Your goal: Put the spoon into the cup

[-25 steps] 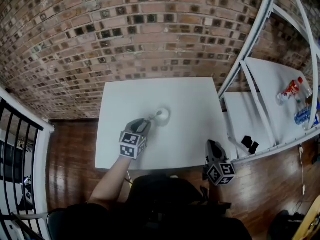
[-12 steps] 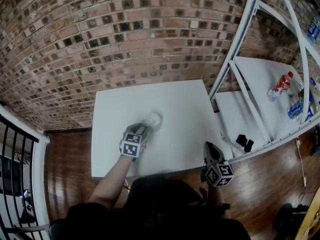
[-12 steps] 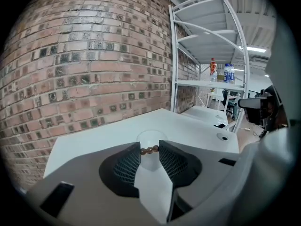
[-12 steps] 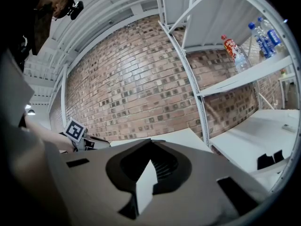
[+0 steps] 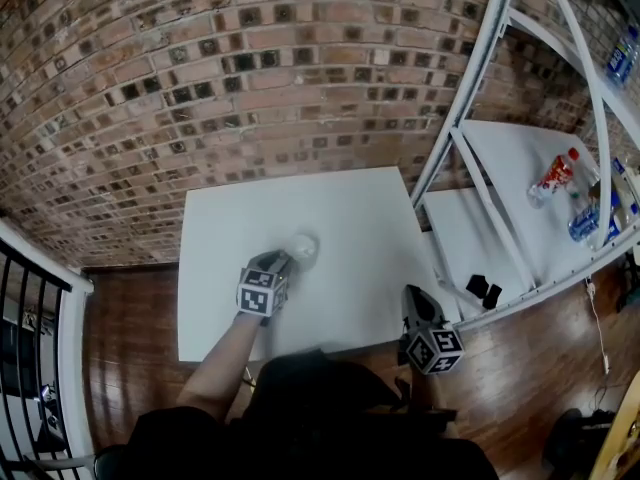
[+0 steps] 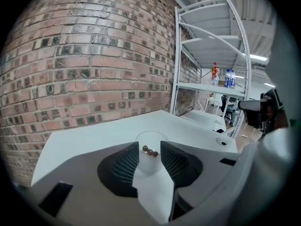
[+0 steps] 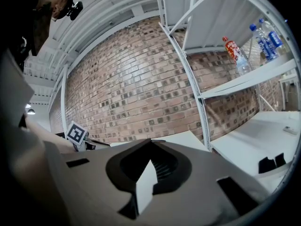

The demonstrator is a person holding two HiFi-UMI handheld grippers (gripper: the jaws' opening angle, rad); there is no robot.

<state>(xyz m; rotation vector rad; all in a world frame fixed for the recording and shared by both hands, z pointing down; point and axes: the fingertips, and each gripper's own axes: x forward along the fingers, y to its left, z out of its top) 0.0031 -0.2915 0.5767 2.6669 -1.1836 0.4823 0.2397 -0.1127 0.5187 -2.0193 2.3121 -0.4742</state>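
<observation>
A clear cup (image 5: 303,247) stands near the middle of the white table (image 5: 350,218). In the left gripper view the cup (image 6: 149,161) sits just beyond the jaws, and the spoon's brown beaded handle end (image 6: 150,150) sticks up out of it between them. My left gripper (image 5: 283,260) is right at the cup's near side. Its jaws are opening, with a thin gap on each side of the handle. My right gripper (image 5: 411,298) hangs off the table's front right corner, its jaws together with nothing in them (image 7: 150,145).
A white metal shelf rack (image 5: 470,128) stands to the right of the table, with bottles (image 5: 553,178) on one shelf and small black items (image 5: 483,290) on a lower one. A brick wall runs behind the table. A black railing (image 5: 30,268) is at far left.
My left gripper has come down and closer to the cup with the spoon. My right gripper has stayed where it was.
</observation>
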